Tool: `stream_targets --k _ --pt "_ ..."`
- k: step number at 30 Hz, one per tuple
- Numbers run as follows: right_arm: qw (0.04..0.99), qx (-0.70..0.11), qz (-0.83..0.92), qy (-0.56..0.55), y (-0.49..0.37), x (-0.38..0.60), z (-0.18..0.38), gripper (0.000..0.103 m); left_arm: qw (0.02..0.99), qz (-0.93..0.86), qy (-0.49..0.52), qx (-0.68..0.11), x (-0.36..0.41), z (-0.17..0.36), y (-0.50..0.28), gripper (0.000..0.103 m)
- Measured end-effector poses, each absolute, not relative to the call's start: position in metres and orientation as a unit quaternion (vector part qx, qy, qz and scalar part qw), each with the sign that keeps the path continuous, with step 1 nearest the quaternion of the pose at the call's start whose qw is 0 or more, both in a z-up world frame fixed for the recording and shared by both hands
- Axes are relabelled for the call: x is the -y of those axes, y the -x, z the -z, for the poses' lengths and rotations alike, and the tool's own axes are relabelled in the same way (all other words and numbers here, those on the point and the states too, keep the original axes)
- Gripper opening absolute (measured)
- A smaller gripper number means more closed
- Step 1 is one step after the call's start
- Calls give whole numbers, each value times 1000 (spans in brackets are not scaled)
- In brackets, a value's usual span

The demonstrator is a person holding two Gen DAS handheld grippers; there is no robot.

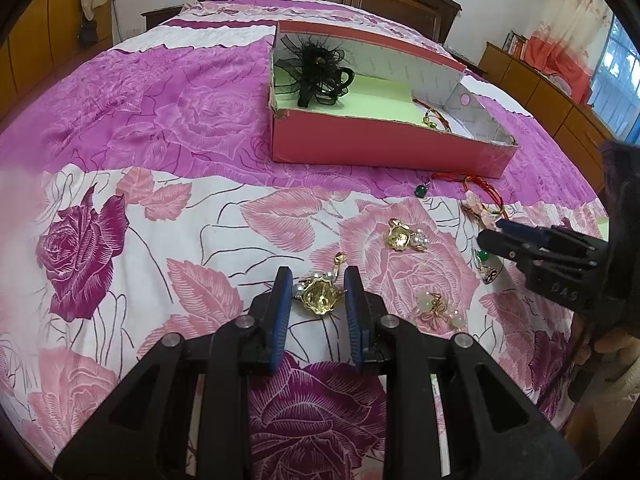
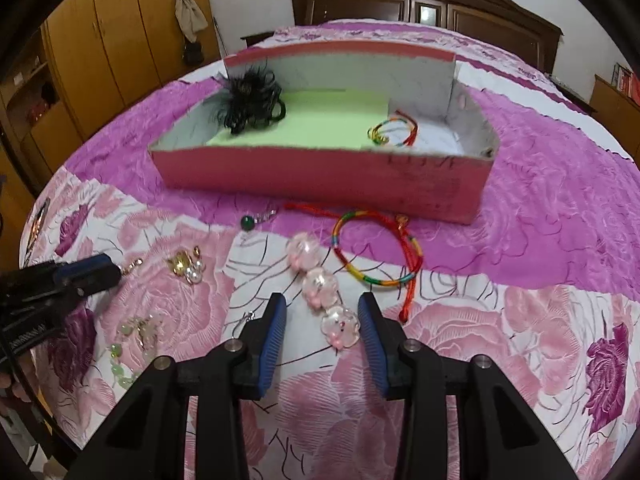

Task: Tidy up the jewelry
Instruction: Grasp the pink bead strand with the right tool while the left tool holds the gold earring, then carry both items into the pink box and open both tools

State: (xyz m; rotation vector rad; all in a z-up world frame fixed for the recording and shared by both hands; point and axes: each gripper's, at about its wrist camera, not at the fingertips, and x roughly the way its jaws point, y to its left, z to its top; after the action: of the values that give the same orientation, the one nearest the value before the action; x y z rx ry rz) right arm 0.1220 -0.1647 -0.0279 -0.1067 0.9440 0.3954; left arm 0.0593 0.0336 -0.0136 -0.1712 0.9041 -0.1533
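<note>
the left gripper (image 1: 318, 280) hangs low over the rose-print bedspread (image 1: 160, 128), fingers apart, with a gold flower earring with pearls (image 1: 320, 294) lying right between the blue pads — untouched, as far as i can tell; its chain runs away from the gripper toward the pink cardboard box (image 1: 384, 152). the right gripper (image 2: 323, 312) is spread too, straddling the near end of a string of clear pink flower beads (image 2: 320, 284); that string's long axis runs forward and left, roughly along the fingers, so closing should catch the nearest bead. a rainbow cord bracelet (image 2: 376, 252) lies just beyond; its twin (image 2: 394, 132) already sits in the box beside a black feather hairpiece (image 2: 250, 102). writing on the gripper's side looks like "das" — too small to be sure.
</note>
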Motion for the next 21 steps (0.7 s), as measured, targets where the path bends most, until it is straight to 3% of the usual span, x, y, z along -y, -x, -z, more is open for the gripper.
stream_targets --k 3,21 --pt "870 -451 -193 45 -119 164 29 21 894 73 85 -434 -34 11 -59 18" --pt "878 -426 -209 -62 -89 193 5 20 907 85 81 -403 -26 -20 -51 18"
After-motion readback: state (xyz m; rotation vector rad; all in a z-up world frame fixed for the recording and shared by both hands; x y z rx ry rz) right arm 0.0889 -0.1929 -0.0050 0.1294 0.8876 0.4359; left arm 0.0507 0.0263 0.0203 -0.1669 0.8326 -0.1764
